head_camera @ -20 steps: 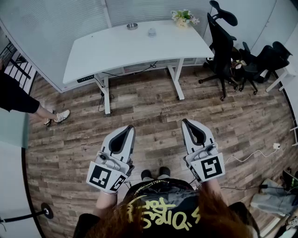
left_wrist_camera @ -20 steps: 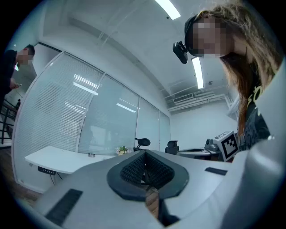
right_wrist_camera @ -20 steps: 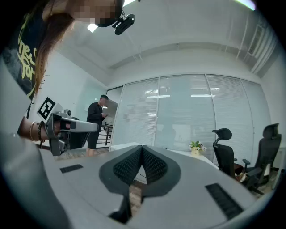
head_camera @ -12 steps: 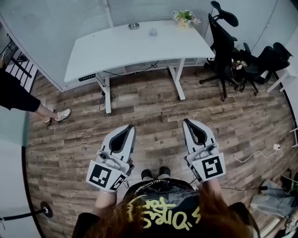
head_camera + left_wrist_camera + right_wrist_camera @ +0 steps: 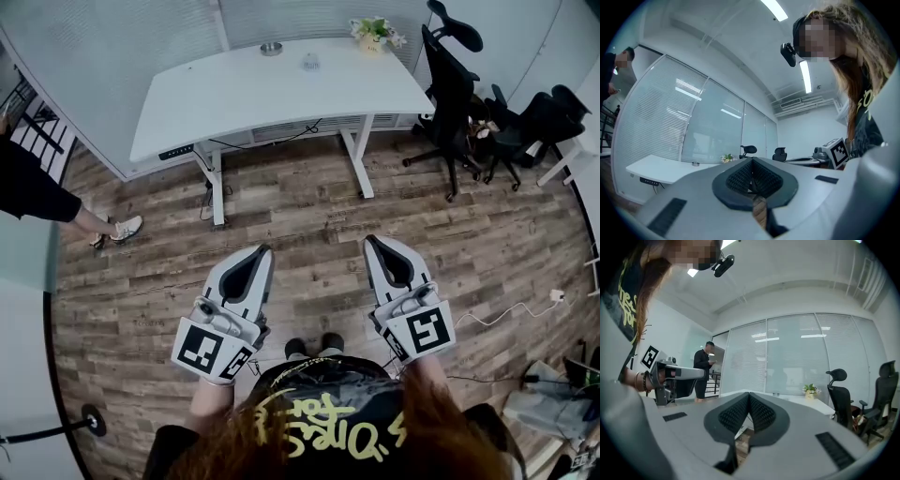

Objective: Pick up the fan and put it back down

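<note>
At the left edge of the head view a bystander (image 5: 33,192) is cut off, showing only dark clothing and one leg. On the desk (image 5: 244,94), upper middle, a round dish (image 5: 271,48) and a pale object (image 5: 309,63) are too small to identify.

Left gripper (image 5: 260,253) beside right gripper (image 5: 373,243), desk (image 5: 262,94) ahead, flowers (image 5: 373,31) on it, chairs (image 5: 448,89) right

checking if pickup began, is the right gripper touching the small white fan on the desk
Apart: head view shows the right gripper over wood floor, well short of the small white fan.
</note>
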`<state>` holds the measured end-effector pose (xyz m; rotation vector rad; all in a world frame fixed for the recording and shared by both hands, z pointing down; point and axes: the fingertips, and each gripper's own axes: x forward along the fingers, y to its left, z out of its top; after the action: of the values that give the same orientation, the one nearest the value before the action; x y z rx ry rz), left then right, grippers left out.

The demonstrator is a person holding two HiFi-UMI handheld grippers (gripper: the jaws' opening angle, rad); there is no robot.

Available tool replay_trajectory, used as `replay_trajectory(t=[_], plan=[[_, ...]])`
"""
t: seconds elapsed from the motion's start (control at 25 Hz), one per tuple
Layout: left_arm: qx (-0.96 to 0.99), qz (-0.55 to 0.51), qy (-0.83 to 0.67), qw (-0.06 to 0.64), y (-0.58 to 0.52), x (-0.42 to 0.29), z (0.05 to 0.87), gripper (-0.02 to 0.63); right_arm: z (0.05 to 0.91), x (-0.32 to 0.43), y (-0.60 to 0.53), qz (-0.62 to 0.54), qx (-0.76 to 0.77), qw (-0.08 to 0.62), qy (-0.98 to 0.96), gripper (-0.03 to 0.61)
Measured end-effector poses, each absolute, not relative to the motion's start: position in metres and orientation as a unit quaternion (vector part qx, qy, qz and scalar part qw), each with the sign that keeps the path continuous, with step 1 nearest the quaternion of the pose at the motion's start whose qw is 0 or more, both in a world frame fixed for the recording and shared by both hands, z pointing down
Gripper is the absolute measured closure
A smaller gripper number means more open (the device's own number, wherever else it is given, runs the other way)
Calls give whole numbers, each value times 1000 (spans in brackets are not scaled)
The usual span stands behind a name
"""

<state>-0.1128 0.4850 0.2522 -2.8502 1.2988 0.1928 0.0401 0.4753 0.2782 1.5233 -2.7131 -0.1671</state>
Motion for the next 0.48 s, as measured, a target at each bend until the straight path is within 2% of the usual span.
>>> replay_trajectory(t=[0.16,0.24,0.28,0.32,0.36,0.44,0.48], plan=[[-905,62,420,3,484,-116,251,618,280,31,474,-44,484,20,-874,575],[-903,63,424,5,482,-117,251,575,278,30,472,-26,490,4,-871,575],[-901,65,428,6,481,-118,251,540,276,33,471,-21,496,-11,-868,520],[-898,68,435,6,479,-121,251,493,273,37,469,-22,503,-29,-863,433],[-893,73,443,4,477,-126,250,425,268,44,467,-29,512,-47,-857,358],[-885,84,459,-4,473,-136,249,256,259,57,465,-48,528,-75,-845,292],[-881,87,466,-6,471,-140,249,226,257,61,464,-57,533,-80,-840,268]])
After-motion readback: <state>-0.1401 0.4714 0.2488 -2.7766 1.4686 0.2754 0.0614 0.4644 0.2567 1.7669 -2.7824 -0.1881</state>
